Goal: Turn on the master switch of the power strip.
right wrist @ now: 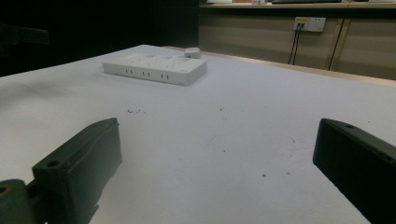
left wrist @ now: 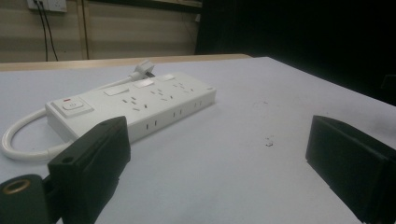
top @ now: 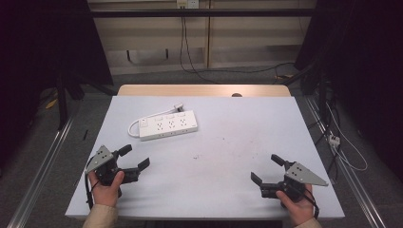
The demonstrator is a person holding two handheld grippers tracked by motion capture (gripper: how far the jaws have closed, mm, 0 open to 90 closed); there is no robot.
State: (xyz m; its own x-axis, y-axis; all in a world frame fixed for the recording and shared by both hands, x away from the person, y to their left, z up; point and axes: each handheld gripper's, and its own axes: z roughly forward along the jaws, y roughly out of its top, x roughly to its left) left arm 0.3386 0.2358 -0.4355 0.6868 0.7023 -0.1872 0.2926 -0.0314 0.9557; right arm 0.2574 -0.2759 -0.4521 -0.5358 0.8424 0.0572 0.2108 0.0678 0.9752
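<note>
Spanning dark-walled room — scuffed white table [top: 228, 156], power strip [top: 168, 125].

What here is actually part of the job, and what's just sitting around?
Part of the job:
- white power strip with its cord and plug, lying on the table
- left claw, open, nearest the strip
- right claw, open

Just lying about:
- wall socket with cables plugged in
- small adapter on the floor
- dark specks on the table
</note>
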